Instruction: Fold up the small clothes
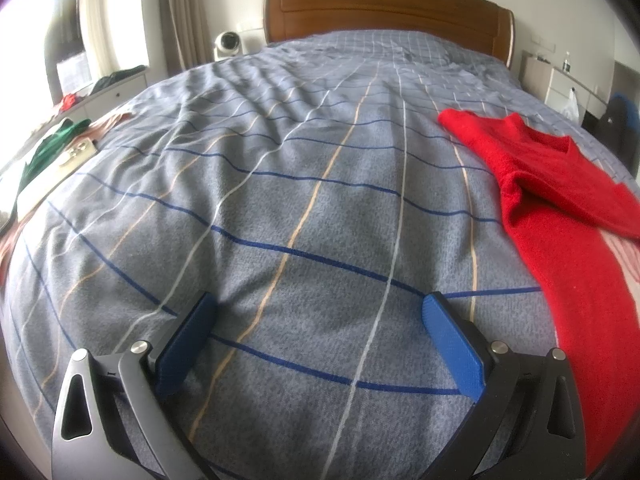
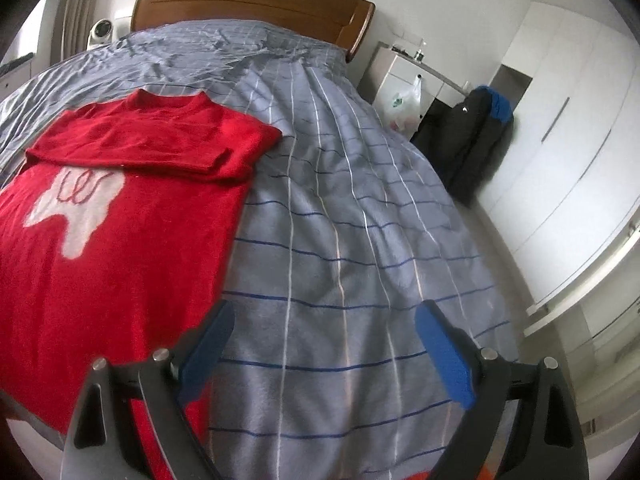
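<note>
Right wrist view: bed [image 2: 340, 240] fills the frame, grey-blue checked cover, wrinkled, soft underlay. Red sweater [image 2: 120, 208] lies flat at left of frame, white motif showing, sleeves already folded across the chest near the collar. Looks a soft, light, fuzzy knit; likely limp and stretchy, will sag if lifted by one point. Best bet is pinching the hem corners at lower left, one tool per corner, pads biting cloth only, not the cover beneath.

Wooden headboard [image 2: 256, 4] at top, white wardrobe [image 2: 560, 120] at right, dark bag [image 2: 472, 136] on the floor upper right; none in the way.

Right tool [image 2: 324, 340] spread wide, nothing between the pads, hovering over bare cover just right of the sweater edge.

Left wrist view: sweater at right edge, left tool [image 1: 320, 328] also wide apart and empty, over bare cover. Green cloth [image 1: 52, 144] at far left, well apart. Bed between the tools and the sweater is unobstructed.
</note>
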The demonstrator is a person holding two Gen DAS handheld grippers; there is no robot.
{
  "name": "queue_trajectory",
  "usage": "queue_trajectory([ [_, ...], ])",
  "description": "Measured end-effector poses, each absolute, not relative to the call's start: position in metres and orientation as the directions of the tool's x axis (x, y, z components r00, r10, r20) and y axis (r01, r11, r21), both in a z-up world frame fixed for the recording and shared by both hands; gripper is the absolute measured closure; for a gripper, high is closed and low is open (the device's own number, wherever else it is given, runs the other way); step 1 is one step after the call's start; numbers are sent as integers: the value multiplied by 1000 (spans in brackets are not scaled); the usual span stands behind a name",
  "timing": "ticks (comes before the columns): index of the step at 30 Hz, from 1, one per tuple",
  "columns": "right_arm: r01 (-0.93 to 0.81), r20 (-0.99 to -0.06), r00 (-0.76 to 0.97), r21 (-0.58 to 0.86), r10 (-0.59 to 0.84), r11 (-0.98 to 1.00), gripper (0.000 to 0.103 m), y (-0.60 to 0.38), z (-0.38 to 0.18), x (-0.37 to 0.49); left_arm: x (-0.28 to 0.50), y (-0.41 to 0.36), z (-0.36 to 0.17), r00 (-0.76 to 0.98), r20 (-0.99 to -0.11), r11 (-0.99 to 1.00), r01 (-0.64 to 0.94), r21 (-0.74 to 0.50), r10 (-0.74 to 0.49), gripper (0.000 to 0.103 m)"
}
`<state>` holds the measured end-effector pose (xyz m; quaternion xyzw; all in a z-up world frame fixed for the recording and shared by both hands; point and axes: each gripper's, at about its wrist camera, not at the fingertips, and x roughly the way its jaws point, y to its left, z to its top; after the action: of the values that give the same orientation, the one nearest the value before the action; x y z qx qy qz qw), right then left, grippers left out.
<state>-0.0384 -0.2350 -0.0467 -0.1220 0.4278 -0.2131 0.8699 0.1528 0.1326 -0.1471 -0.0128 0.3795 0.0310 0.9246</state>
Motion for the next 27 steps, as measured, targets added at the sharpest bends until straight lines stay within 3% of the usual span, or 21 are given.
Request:
queue_trajectory([
  [27,266,-691,517,-432,-505,862,12,-225,-52,-40,152,132,-148,712,-701,998,-68,1,49,1],
])
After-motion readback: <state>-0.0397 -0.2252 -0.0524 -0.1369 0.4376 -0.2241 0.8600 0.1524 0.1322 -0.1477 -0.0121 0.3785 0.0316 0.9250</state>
